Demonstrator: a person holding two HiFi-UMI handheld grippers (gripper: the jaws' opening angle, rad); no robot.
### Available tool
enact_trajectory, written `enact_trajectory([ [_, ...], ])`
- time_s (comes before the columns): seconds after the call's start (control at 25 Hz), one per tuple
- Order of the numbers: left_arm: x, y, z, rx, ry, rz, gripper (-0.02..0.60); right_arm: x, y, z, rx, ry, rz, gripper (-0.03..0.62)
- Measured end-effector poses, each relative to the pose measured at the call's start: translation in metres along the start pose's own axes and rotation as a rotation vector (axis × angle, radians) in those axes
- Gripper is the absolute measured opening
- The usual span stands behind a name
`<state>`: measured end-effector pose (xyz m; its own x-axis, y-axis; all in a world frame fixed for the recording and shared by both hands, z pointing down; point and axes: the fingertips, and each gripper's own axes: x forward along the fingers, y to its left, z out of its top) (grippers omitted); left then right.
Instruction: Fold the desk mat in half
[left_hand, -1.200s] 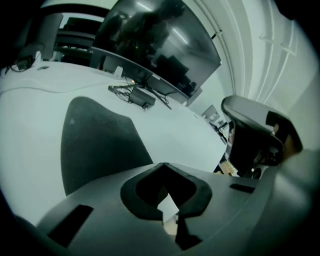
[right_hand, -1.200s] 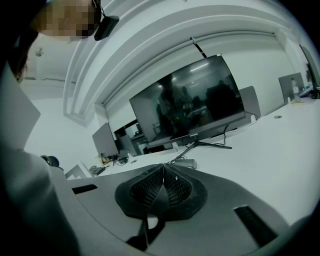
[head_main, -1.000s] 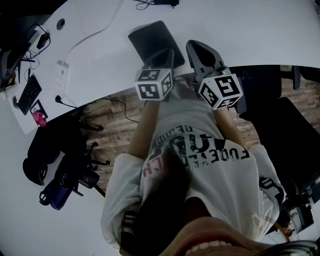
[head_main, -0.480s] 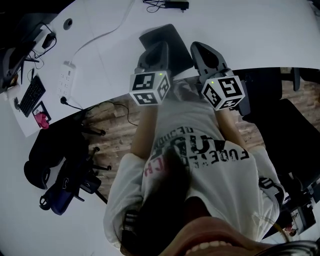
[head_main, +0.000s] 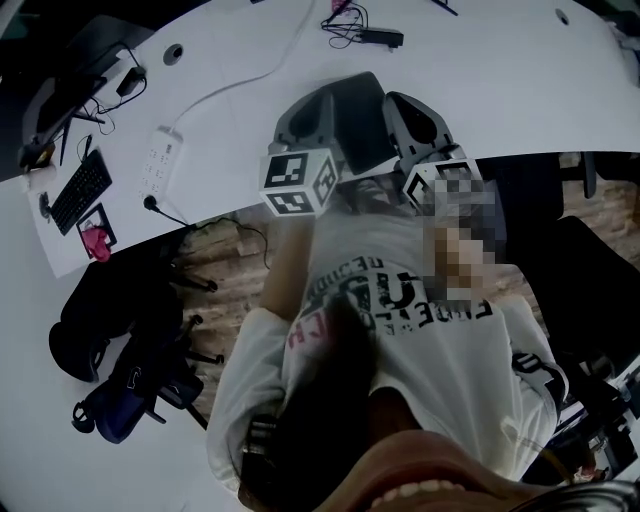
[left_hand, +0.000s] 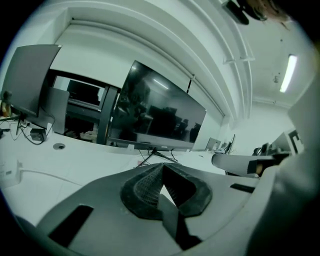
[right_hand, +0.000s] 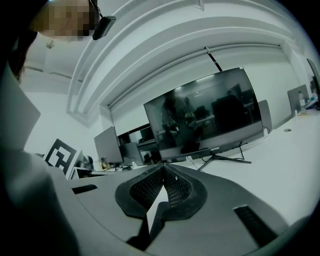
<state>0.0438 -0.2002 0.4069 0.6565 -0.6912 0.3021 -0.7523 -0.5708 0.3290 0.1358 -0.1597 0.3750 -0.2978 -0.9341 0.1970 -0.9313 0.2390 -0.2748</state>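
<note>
The dark desk mat (head_main: 360, 118) lies as a small rectangle on the white desk (head_main: 500, 90), close to its near edge. My left gripper (head_main: 320, 97) is over the mat's left side and my right gripper (head_main: 398, 101) is at its right side. In both gripper views the jaws point up and forward at a monitor, not at the mat. The left gripper (left_hand: 161, 166) is shut, its pads meeting with nothing between them. The right gripper (right_hand: 163, 168) is shut and empty too. Whether either one touches the mat is hidden.
A white power strip (head_main: 158, 160) with its cable, a keyboard (head_main: 80, 190) and a pink item (head_main: 97, 240) lie at the desk's left. Cables (head_main: 360, 30) lie at the far edge. A black office chair (head_main: 120, 340) stands left of the person. A wide monitor (left_hand: 155, 120) stands ahead.
The desk and mat sit lower in the head view now. The left gripper's jaws, hidden behind its marker cube before, now show over the mat. Both grippers stay shut.
</note>
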Motion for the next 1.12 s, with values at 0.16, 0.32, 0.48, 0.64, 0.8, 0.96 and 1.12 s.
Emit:
enact_trajectory([
  [0.16, -0.010, 0.008, 0.018, 0.010, -0.048, -0.002, 0.003, 0.004, 0.013, 0.012, -0.039, -0.022, 0.004, 0.000],
  [0.32, -0.022, 0.015, 0.032, 0.017, -0.082, -0.002, 0.002, 0.007, 0.025, 0.020, -0.057, -0.035, 0.008, 0.000],
  [0.48, -0.033, 0.020, 0.044, 0.024, -0.113, 0.000, 0.002, 0.008, 0.035, 0.027, -0.080, -0.044, 0.012, 0.000],
  [0.64, -0.049, 0.027, 0.059, 0.033, -0.154, 0.001, 0.002, 0.008, 0.046, 0.034, -0.096, -0.059, 0.016, 0.000],
  [0.8, -0.067, 0.032, 0.073, 0.040, -0.195, 0.003, 0.002, 0.009, 0.057, 0.043, -0.117, -0.076, 0.022, 0.000],
  [0.96, -0.088, 0.039, 0.082, 0.045, -0.232, 0.014, 0.002, 0.007, 0.070, 0.051, -0.141, -0.089, 0.034, 0.000],
  [1.12, -0.112, 0.047, 0.093, 0.044, -0.276, 0.033, 0.002, 0.007, 0.083, 0.059, -0.173, -0.098, 0.049, 0.000],
])
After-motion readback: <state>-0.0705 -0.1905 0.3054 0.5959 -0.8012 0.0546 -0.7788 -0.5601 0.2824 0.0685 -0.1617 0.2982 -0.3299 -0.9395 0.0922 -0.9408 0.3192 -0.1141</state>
